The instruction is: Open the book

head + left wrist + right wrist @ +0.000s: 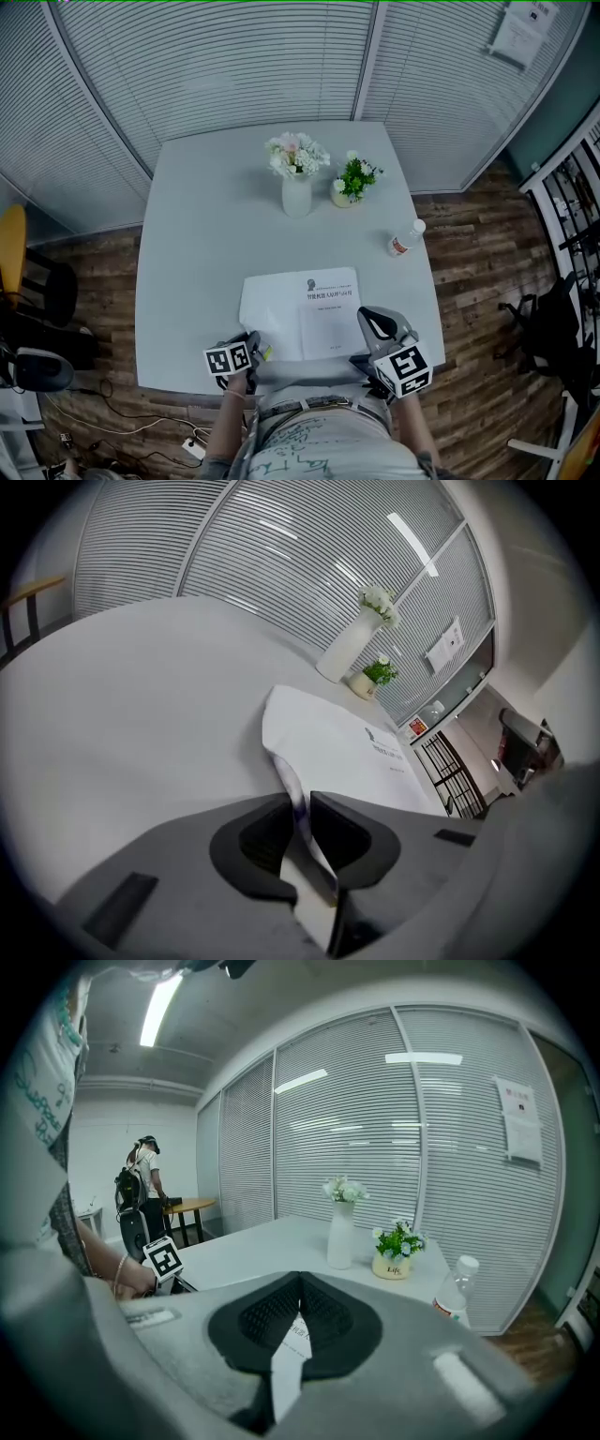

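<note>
Left gripper (302, 806): I pinch the book (298, 309) at its near-left corner.
Right gripper (298, 1283): jaws pressed together, beside the book's right edge.

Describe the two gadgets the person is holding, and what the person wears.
The left gripper and right gripper are grey plastic, each carrying a white cube with black square markers. Their jaws are broad grey shells lined with dark ribbed pads. The person wears a pale shirt with green lettering and a thin bracelet.

Table (187, 281), book (300, 314), vase (296, 197), pot (345, 200), bottle (405, 240)
</note>
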`<move>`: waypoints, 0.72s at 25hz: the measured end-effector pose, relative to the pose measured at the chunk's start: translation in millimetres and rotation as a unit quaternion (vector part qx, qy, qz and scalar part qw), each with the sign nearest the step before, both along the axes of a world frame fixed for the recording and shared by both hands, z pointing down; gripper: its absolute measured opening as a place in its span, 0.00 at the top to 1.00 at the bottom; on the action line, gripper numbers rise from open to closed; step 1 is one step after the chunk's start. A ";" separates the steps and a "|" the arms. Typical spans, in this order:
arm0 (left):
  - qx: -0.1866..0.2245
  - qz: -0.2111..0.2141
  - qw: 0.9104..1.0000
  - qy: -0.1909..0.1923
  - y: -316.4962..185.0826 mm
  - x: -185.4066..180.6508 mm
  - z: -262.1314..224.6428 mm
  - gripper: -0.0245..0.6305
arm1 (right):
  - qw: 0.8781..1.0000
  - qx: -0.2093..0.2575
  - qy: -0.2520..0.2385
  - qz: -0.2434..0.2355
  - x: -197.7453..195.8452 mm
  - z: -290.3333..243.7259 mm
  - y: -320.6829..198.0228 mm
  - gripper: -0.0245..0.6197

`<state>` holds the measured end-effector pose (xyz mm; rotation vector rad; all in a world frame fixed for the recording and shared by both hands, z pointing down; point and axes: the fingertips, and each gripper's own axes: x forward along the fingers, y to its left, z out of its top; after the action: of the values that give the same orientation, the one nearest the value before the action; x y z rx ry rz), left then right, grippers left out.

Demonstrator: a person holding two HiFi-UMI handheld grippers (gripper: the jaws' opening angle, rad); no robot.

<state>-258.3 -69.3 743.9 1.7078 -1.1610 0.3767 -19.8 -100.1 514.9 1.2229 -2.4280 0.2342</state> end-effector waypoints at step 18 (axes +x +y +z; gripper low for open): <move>0.011 -0.043 0.999 0.020 0.9 -9.0 -4.8 0.75 | 1.000 -0.001 -0.006 -0.008 7.2 2.8 -3.4 0.96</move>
<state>-267.3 -68.4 739.1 1.6710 -1.2101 0.2755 -12.5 -103.4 517.6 1.2043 -2.4454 0.2398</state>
